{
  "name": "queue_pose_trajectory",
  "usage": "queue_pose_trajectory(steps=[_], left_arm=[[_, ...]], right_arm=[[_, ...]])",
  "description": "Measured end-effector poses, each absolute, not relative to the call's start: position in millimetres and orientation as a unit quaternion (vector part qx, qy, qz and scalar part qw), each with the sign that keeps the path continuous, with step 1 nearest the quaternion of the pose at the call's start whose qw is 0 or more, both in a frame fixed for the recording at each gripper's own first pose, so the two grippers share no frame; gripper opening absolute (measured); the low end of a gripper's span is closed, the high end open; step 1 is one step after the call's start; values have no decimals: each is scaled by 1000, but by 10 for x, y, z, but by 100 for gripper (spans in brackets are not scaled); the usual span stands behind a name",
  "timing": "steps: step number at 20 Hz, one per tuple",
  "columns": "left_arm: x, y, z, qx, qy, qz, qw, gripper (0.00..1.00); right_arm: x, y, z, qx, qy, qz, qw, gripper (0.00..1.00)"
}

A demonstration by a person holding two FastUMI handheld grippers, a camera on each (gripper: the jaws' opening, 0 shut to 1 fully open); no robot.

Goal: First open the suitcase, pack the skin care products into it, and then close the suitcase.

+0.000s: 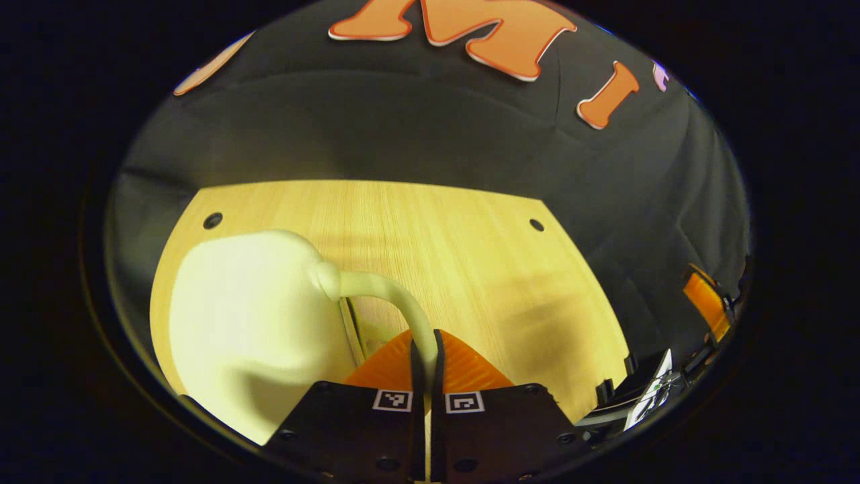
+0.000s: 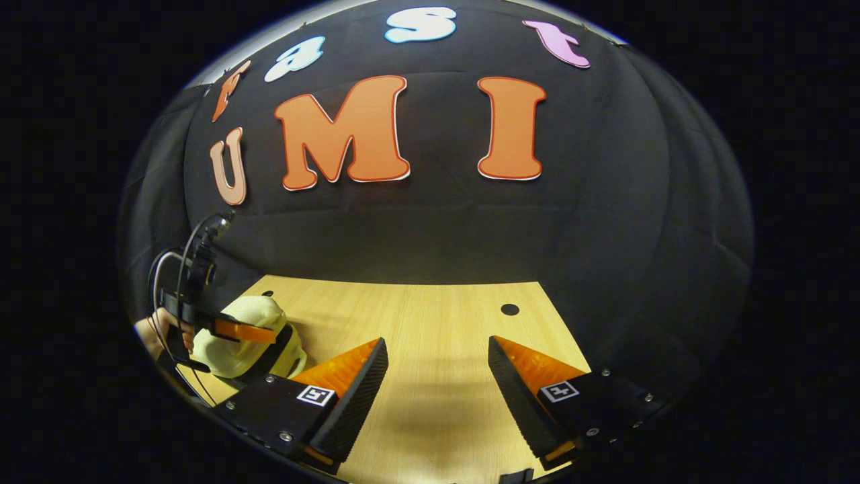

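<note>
Left gripper view: left claw clamped on the suitcase handle, probably to lift the lid; right claw wide, idle over tabletop.

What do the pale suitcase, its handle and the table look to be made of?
The suitcase looks like hard moulded plastic: a cream, smooth, rounded shell with a soft sheen, though glare hides detail. Its handle, pinched by the left gripper, is a slim curved bar in the same cream, probably plastic or rubbery. The table shows pale, matt straight grain: wood or wood-look laminate.
</note>
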State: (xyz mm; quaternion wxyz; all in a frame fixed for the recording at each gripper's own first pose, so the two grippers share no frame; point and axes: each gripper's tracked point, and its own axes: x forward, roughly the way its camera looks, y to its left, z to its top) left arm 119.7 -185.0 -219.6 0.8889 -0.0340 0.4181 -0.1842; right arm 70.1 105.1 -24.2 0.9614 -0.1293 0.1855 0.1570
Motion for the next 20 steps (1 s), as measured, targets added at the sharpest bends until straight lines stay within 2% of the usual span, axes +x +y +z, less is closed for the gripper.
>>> queue_pose_trajectory(steps=[3, 7, 8, 9, 13, 14, 16, 20], left_arm=[[1183, -2097, -2730, -5, 437, -156, 886, 4], [1266, -2325, -2903, 58, 422, -115, 897, 4], [1291, -2400, -2939, 53, 424, -108, 898, 11], [1285, -2482, -2967, 37, 432, -96, 896, 13], [1345, -2891, -2678, 21, 402, -58, 914, 91], [1369, -3004, -2533, 21, 386, -55, 921, 99], [1427, -3255, -2150, 10, 345, -50, 937, 99], [1618, -3660, -1054, -12, 217, -25, 976, 98]], right_arm=[[744, 889, -335, -137, 191, 148, 961, 96], [809, 855, -405, -124, 196, 152, 961, 96], [835, 875, -404, -121, 195, 156, 961, 96], [862, 900, -404, -119, 193, 159, 961, 96], [935, 1043, -389, -107, 189, 176, 960, 96], [936, 1094, -354, -101, 186, 181, 960, 96], [930, 1170, -240, -97, 176, 188, 961, 95], [900, 1289, 139, -112, 128, 196, 966, 96]])
